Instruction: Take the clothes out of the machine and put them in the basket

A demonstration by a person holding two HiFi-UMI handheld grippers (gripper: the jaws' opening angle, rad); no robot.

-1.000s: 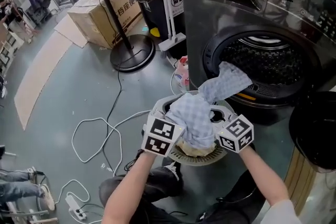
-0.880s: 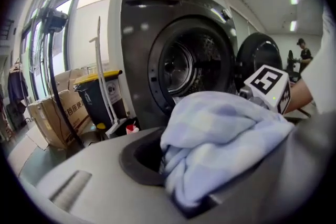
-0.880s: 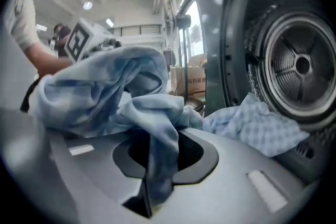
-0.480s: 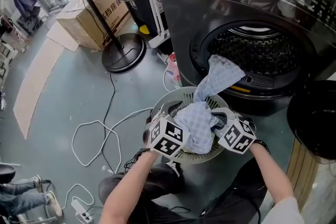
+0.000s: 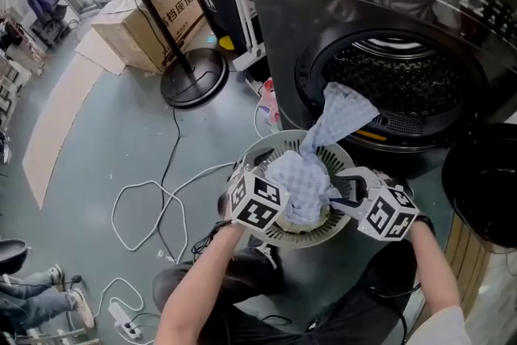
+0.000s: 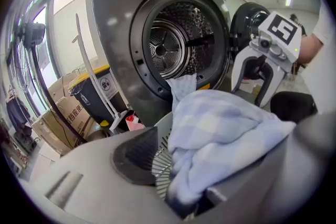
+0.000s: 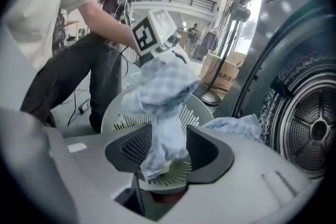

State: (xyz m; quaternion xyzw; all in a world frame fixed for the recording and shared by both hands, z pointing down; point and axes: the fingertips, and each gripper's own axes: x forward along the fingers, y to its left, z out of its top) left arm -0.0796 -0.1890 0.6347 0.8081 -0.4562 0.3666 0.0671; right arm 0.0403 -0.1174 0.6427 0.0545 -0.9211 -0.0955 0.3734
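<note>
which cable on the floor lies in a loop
The white cable, looped just left of the basket. The black cable has no loop: it runs nearly straight from the stand's base.

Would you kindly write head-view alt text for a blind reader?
A blue checked cloth drapes from the washing machine's drum into a white basket. Left gripper and right gripper flank it, jaws just opening, cloth between them.

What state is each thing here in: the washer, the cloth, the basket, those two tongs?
Washer door: open.
Checked cloth: bunched in the basket, tail draped over the washer's rim.
Basket: upright, holding the cloth.
Left tongs: just opened, cloth loose between the jaws.
Right tongs: just opened, cloth hanging between the jaws.
</note>
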